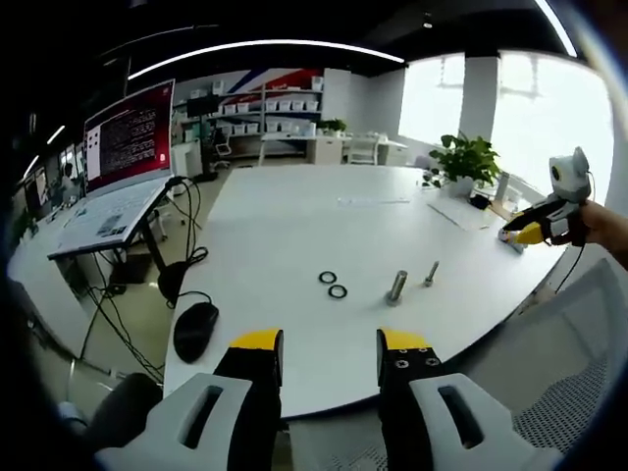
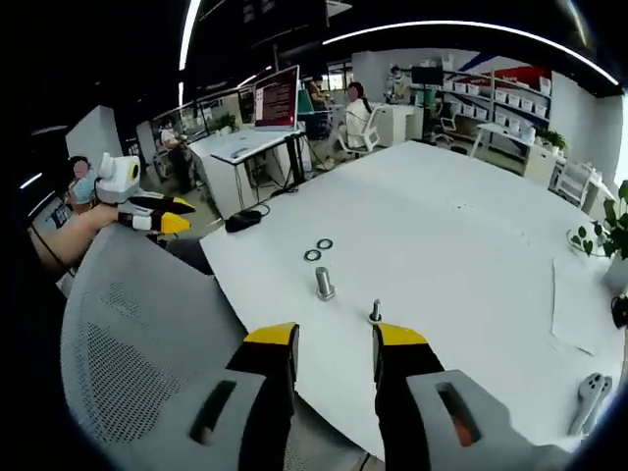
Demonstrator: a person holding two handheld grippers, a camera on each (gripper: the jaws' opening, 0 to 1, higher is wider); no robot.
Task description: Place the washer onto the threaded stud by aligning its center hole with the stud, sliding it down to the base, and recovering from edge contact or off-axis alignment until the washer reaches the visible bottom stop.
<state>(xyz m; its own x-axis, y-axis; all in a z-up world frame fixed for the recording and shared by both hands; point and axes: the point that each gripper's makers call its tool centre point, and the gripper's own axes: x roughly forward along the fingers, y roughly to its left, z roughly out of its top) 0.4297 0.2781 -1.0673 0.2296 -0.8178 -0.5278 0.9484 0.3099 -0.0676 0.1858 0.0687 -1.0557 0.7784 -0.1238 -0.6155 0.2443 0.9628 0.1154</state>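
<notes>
Near the desk (image 1: 294, 226) edge two washers (image 1: 333, 285) are lying beside the studs (image 1: 396, 287); the left claw (image 1: 331, 355) and the right claw (image 2: 334, 343) are both hovering open, gripping nothing.

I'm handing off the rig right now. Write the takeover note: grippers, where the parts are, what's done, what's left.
Left hand-held gripper: open, empty, off the table's near edge.
Right hand-held gripper: open, empty, above the table edge.
Two washers lie flat side by side on the table.
Large stud and small stud stand upright beside them, both bare.
Done: nothing.
Left: pick a washer, align it, slide it down to the base.
</notes>
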